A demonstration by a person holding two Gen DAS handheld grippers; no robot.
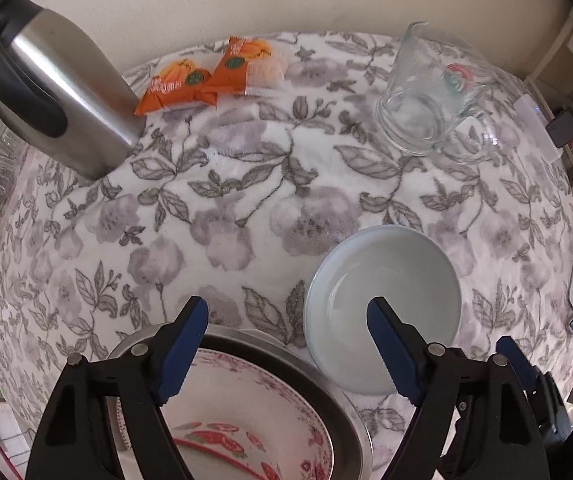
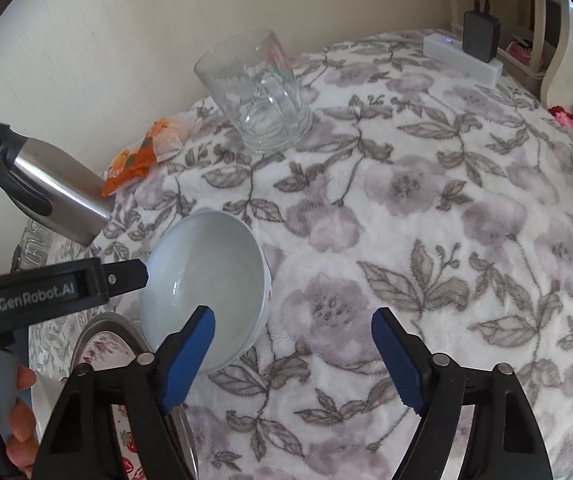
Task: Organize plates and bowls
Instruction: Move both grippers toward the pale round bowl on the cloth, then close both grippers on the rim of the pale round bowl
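A pale blue bowl (image 1: pixel 382 304) sits on the floral cloth, tilted, its near rim resting against a metal plate (image 1: pixel 338 396). The metal plate holds a white plate with red flowers (image 1: pixel 246 412). My left gripper (image 1: pixel 288 344) is open above both, its right finger over the bowl's inside. In the right wrist view the bowl (image 2: pixel 206 280) lies left of centre, the left gripper's finger (image 2: pixel 126 276) at its rim, the stacked plates (image 2: pixel 102 344) below it. My right gripper (image 2: pixel 292 356) is open and empty, its left finger in front of the bowl.
A steel thermos (image 1: pixel 66 96) stands at the back left with orange snack packets (image 1: pixel 206 76) beside it. A glass mug (image 1: pixel 426 92) stands at the back right. A white power strip with a charger (image 2: pixel 466 52) and clutter lie along the right edge.
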